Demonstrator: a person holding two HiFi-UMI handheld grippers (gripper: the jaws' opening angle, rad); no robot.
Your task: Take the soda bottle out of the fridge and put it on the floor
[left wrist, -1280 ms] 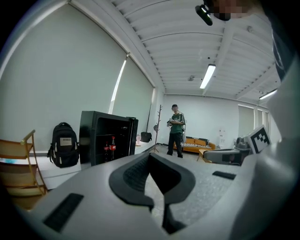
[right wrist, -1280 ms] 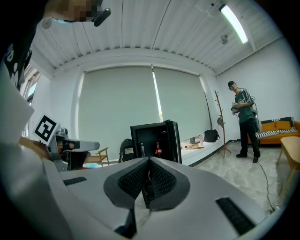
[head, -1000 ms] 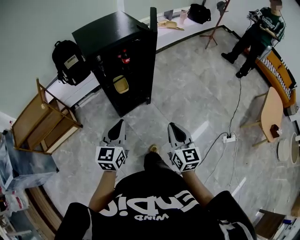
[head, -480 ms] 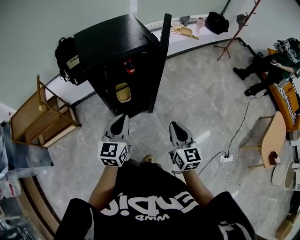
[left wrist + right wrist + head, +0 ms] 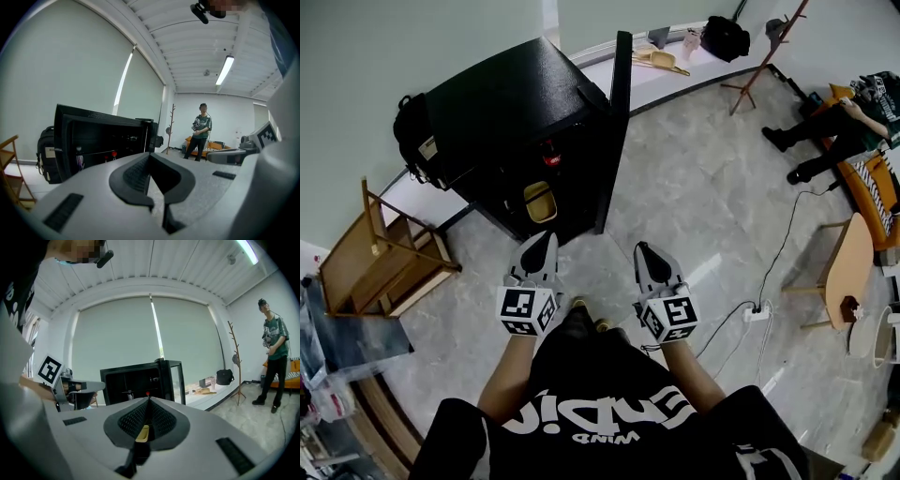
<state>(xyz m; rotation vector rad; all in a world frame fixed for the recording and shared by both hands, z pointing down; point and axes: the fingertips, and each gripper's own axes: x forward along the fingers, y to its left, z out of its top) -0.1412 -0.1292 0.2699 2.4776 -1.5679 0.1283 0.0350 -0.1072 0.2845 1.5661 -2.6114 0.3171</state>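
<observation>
Head view: we're at the approach step, and the bottle is not yet fetched. Left tongs (image 5: 543, 246) and right tongs (image 5: 643, 251) are both pressed together and empty, side by side above the floor (image 5: 694, 206). The fridge (image 5: 506, 103) stands just ahead of both tips, its door (image 5: 622, 112) open ahead of the right tongs. The soda bottle (image 5: 549, 156), red cap, sits on a shelf inside, ahead of the left tongs and well apart from them. Below it, nearer the tips, is a yellow tub (image 5: 540, 201); we can't make out its contents. Next, we judge: close in, spread one pair, and line up on the bottle without knocking its neighbours.
</observation>
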